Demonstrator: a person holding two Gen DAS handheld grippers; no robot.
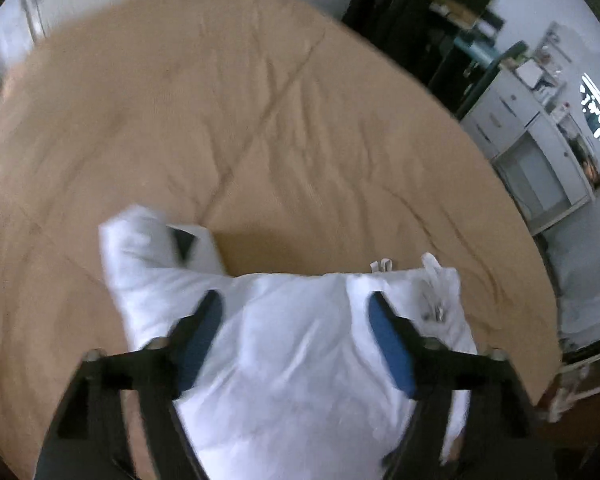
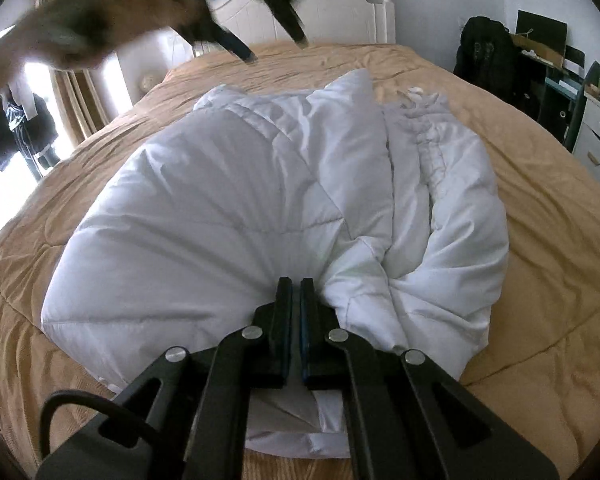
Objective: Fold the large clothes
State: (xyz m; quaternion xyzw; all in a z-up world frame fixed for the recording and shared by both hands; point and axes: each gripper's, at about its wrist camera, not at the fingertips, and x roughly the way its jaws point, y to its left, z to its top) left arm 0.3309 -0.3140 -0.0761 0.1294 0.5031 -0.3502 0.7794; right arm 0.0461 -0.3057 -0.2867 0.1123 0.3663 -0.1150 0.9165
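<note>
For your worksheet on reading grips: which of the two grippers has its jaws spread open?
The left gripper: its blue-padded jaws stand wide apart above the white padded garment. The right gripper is shut against the garment's near edge.

Both wrist views downward, sharing jacket (image 1: 300, 340)

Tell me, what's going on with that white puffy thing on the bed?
A person is folding a white padded jacket on a bed with a tan cover, holding a gripper in each hand. The right gripper is pinched shut on the jacket's near edge. The left gripper is open, above the jacket, holding nothing.
</note>
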